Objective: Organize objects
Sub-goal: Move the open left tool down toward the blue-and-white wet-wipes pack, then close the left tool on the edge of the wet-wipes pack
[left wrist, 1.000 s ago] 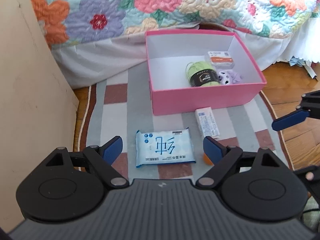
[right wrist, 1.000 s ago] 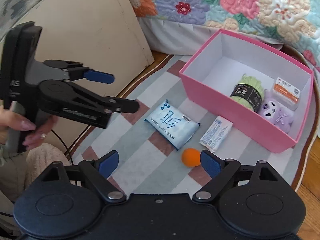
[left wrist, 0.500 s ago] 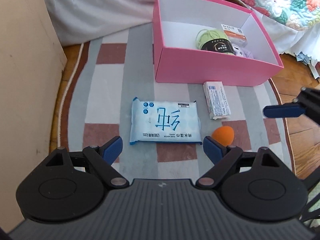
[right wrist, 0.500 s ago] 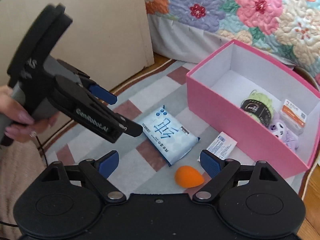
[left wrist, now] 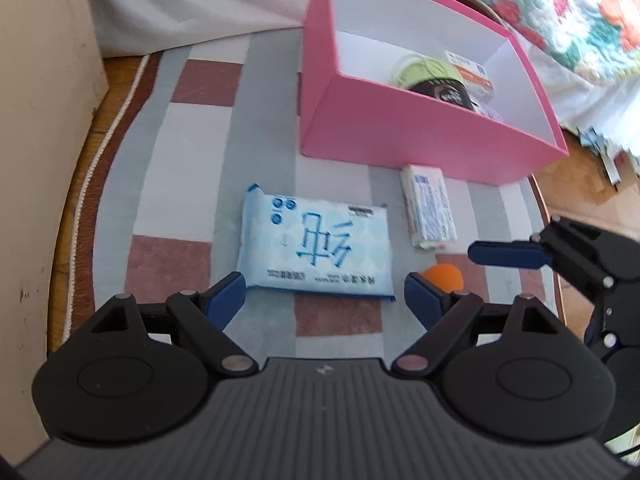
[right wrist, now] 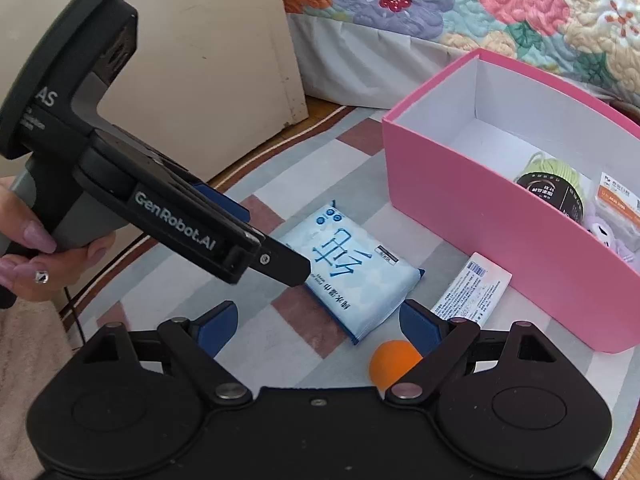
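Observation:
A light blue wipes pack [left wrist: 316,246] lies flat on the striped rug [left wrist: 192,184]. My left gripper [left wrist: 322,300] hovers just over its near edge; the jaws are wide and closing slightly, and no pad touches the pack. Right of the pack lie a small white packet [left wrist: 428,206] and an orange egg-shaped sponge [left wrist: 444,276]. My right gripper [right wrist: 318,322] is open above the rug, with the sponge [right wrist: 390,362] by its right finger and the pack [right wrist: 352,276] ahead. The pink box [right wrist: 500,240] holds green yarn [right wrist: 552,184], an orange-and-white packet [right wrist: 616,200] and a purple toy [right wrist: 616,236].
A beige board [right wrist: 208,40] stands at the rug's left edge. A bed with a flowered quilt [right wrist: 460,0] and white skirt is behind the box. Wooden floor [left wrist: 588,184] shows right of the rug. A person's hand [right wrist: 36,248] holds the left gripper [right wrist: 260,236].
Both grippers have come down toward the rug and tipped further downward. The wipes pack, packet and sponge now look larger and nearer. Nothing on the rug has moved.

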`<state>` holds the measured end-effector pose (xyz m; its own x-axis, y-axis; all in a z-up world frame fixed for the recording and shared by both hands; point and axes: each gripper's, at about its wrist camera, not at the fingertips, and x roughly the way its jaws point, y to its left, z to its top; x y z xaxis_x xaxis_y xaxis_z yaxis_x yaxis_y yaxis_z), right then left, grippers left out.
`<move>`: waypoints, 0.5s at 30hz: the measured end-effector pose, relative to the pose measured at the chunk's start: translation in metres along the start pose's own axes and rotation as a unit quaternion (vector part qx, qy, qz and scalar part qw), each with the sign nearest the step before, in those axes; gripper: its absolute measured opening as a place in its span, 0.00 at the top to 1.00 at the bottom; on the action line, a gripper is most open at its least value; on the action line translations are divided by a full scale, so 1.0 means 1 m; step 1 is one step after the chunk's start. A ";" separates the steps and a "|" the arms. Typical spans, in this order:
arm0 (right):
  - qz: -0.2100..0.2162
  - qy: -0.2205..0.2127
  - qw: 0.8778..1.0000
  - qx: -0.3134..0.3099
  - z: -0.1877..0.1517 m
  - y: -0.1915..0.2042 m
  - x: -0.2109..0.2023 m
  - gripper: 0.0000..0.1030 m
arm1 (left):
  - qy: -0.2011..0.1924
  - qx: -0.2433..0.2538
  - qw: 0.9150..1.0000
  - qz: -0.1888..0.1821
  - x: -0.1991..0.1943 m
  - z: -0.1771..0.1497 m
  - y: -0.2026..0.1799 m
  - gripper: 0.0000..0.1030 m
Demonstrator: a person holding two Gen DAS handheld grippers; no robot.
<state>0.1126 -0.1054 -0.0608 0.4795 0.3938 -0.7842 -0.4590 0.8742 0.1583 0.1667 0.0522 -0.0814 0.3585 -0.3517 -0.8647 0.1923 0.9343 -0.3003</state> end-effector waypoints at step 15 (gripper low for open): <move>-0.031 0.022 0.999 0.005 -0.003 -0.004 0.043 0.13 | -0.033 -0.045 0.998 -0.025 0.022 0.012 0.017 0.17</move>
<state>0.1324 -0.0925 -0.0973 0.4734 0.3255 -0.8185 -0.4219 0.8995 0.1137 0.1885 0.0602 -0.1005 0.4109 -0.3982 -0.8201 0.1288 0.9159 -0.3801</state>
